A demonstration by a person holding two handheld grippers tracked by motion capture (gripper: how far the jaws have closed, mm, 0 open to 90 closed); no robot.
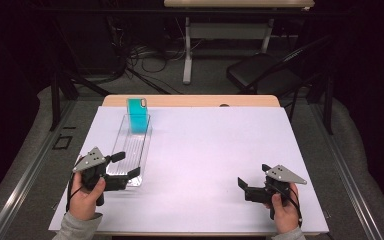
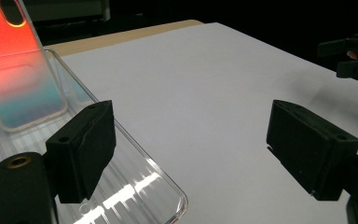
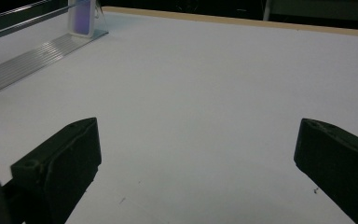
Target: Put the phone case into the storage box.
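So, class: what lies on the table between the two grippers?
Bare white table top separates the left gripper from the right gripper, as the high view shows.

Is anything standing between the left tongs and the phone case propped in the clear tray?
Nothing visible does. The left tongs are open at the near end of the clear tray, and the phone case leans at its far end with bare ribbed tray floor between.
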